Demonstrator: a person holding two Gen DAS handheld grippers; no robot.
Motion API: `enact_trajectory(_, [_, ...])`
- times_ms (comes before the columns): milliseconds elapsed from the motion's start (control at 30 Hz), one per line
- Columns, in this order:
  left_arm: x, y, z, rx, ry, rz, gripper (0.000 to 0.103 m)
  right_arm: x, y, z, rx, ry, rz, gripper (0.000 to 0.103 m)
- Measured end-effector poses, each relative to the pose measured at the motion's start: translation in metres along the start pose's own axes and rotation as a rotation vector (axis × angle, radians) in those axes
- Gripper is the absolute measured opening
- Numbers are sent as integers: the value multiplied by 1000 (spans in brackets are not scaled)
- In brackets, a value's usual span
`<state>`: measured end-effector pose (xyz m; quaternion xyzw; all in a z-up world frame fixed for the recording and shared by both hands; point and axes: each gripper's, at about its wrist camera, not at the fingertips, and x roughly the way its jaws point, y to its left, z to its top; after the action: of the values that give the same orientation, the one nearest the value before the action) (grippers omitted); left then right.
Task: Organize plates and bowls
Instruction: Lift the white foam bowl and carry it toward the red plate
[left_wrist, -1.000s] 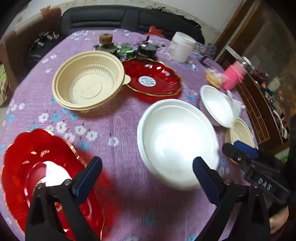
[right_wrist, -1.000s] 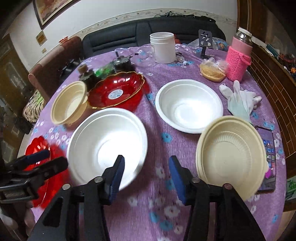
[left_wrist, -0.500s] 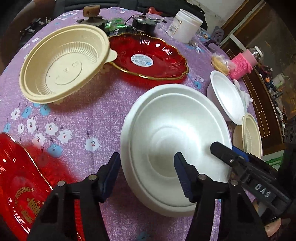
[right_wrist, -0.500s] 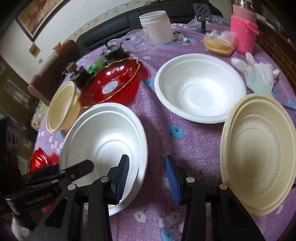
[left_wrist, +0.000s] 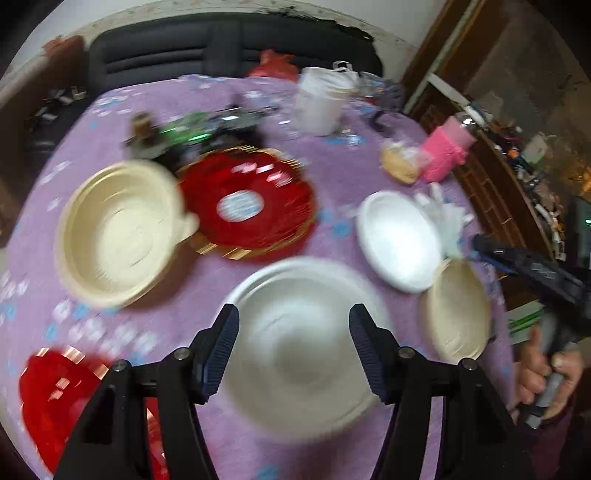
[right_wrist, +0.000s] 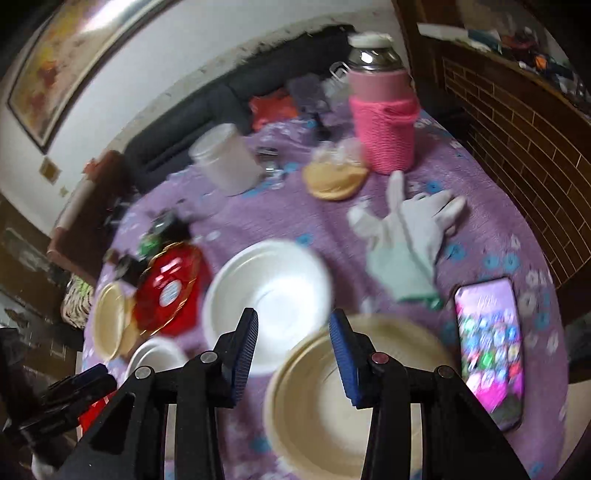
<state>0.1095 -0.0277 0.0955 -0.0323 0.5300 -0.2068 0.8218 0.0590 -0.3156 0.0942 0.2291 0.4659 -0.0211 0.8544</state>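
My left gripper (left_wrist: 291, 347) is open and empty above a large white bowl (left_wrist: 306, 343) on the purple cloth. A beige bowl (left_wrist: 118, 232) and a red plate (left_wrist: 247, 203) lie beyond it, another red plate (left_wrist: 55, 402) at the lower left. A smaller white bowl (left_wrist: 399, 240) and a beige bowl (left_wrist: 458, 310) lie to the right. My right gripper (right_wrist: 291, 350) is open and empty over the gap between the white bowl (right_wrist: 269, 291) and the beige bowl (right_wrist: 351, 398). Both views are blurred.
A pink-sleeved flask (right_wrist: 380, 122), a white tub (right_wrist: 225, 158), a bagged bun (right_wrist: 336, 173), a white glove (right_wrist: 406, 236) and a phone (right_wrist: 491, 347) sit at the table's far and right side. Small dark gadgets (left_wrist: 192, 129) stand behind the red plate. A black sofa (left_wrist: 221, 44) lies beyond.
My left gripper has pulled back and tilted up from the large white bowl. My right gripper has swung right, from the large white bowl toward the beige and smaller white bowls.
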Motion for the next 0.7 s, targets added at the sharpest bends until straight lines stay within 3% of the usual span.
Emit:
enact_trajectory(67, [16,-17,18,13,10,-29,61,15,-12,15,21,38,-16,44])
enact_trajectory(267, [77,-64,58,73,52,-7,61,52,-21,30,-2,116,-29,42])
enact_trajectory(567, [130,-79,68,90,148,21,61,87,-19,23,-51,194,-3,41])
enact_trajectory(667, [137,-80,68,95,162,8,49,92,-19,21,-54,205,4,39])
enact_trajectory(700, [139,-80,68,94,167,4,41,93,-19,20,-55,207,8,31])
